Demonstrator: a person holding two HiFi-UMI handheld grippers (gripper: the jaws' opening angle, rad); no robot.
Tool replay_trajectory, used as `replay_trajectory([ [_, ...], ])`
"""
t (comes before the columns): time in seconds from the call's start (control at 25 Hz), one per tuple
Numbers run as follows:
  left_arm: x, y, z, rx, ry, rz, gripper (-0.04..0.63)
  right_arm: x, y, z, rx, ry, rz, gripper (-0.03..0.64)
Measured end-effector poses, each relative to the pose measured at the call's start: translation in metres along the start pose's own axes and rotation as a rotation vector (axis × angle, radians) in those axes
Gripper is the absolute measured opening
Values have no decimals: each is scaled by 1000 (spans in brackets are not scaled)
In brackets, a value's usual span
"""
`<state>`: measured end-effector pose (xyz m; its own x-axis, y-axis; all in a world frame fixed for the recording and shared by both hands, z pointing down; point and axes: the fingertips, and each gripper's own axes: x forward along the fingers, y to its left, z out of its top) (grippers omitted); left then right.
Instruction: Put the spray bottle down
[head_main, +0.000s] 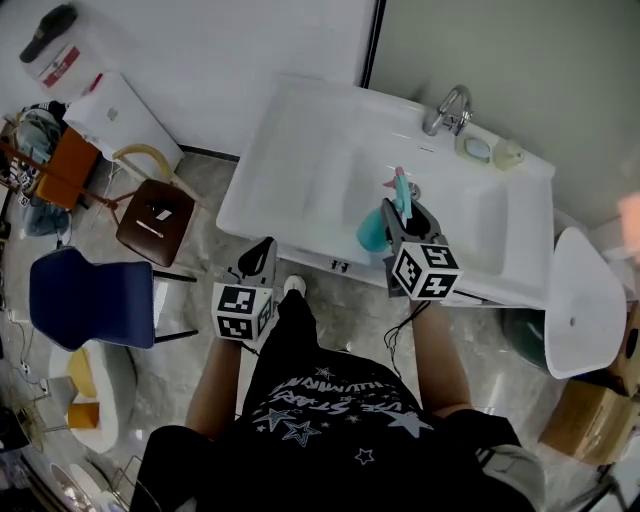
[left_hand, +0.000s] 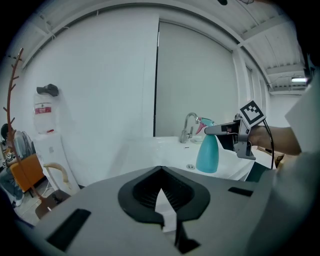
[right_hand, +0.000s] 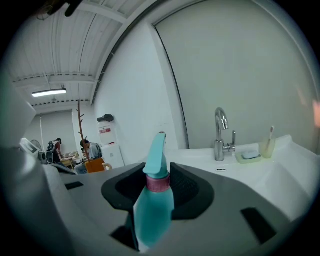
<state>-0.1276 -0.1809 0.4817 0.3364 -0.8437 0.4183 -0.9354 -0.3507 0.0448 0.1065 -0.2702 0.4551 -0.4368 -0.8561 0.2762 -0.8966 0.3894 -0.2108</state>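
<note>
A teal spray bottle with a pink collar stands upright between the jaws of my right gripper, which is shut on its neck. It hangs over the front part of the white sink. The left gripper view shows the bottle and the right gripper from the side, and the right gripper view shows the bottle close up. My left gripper is off the sink's front left corner, above the floor. Its jaws pinch what looks like a small white scrap.
A chrome faucet, a soap dish and a toothbrush cup sit at the sink's back. A brown stool and a blue chair stand to the left, and a white lidded bin to the right.
</note>
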Motion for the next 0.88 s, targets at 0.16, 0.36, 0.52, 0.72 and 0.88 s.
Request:
replay_trajectory([
  [0.16, 38, 46, 16, -16, 9, -12, 15, 56, 4, 10, 8, 12, -16, 156],
  [0.36, 78, 91, 34, -15, 24, -37, 15, 115, 12, 22, 9, 29, -27, 156],
  [0.52, 106, 118, 51, -11, 17, -65, 15, 159, 19, 38, 1, 25, -34, 156],
  [0.72, 139, 147, 66, -8, 15, -96, 15, 215, 32, 54, -12, 10, -32, 156],
  [0.88, 160, 167, 72, -9, 20, -123, 15, 256, 43, 62, -25, 2, -32, 156],
])
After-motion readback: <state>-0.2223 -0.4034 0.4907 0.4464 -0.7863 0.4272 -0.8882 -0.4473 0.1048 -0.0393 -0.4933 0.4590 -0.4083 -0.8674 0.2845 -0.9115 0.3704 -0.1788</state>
